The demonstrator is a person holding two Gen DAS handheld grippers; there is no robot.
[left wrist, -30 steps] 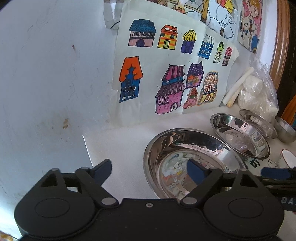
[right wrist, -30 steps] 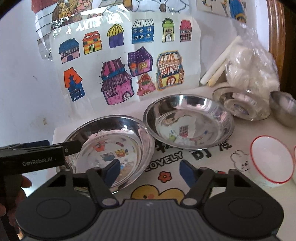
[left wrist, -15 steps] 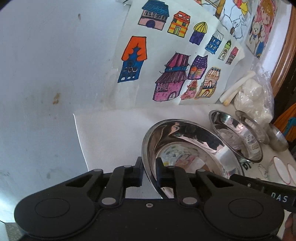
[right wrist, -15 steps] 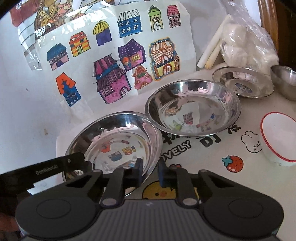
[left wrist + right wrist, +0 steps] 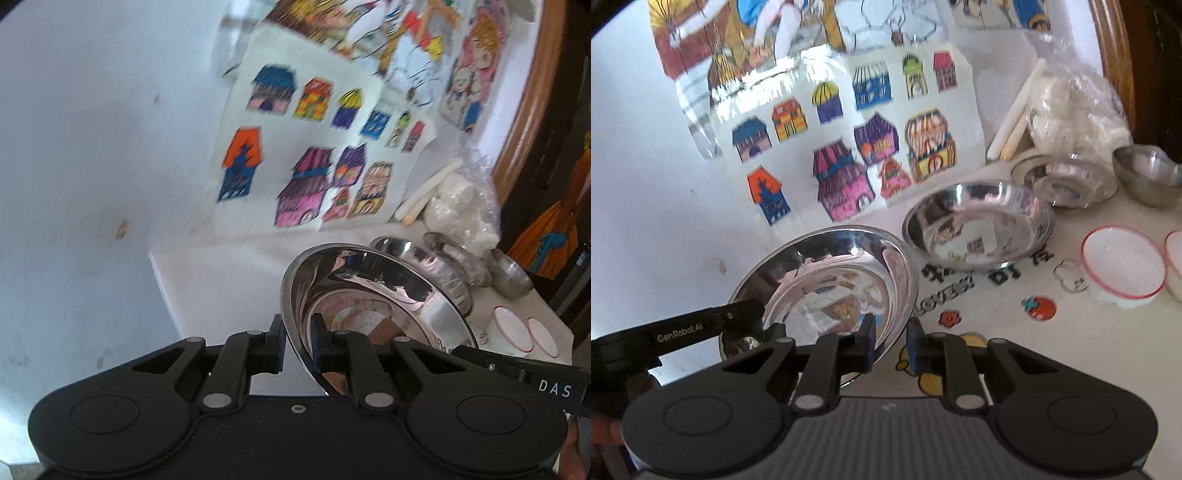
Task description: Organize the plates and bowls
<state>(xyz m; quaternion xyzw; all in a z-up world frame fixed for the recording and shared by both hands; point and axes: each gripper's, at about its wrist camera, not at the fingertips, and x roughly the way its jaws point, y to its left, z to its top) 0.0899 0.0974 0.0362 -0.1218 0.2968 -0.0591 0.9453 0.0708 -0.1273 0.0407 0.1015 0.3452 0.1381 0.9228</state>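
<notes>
Against a white wall hung with house drawings (image 5: 849, 147), the near-left steel plate (image 5: 827, 280) was pinched at opposite rims by left gripper (image 5: 298, 345) and right gripper (image 5: 891, 343), apparently for stacking onto the second steel plate (image 5: 979, 225).

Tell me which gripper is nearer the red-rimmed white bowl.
Right. The right gripper grips the steel bowl's rim beside the red-rimmed white bowl; the left gripper grips the opposite rim.
</notes>
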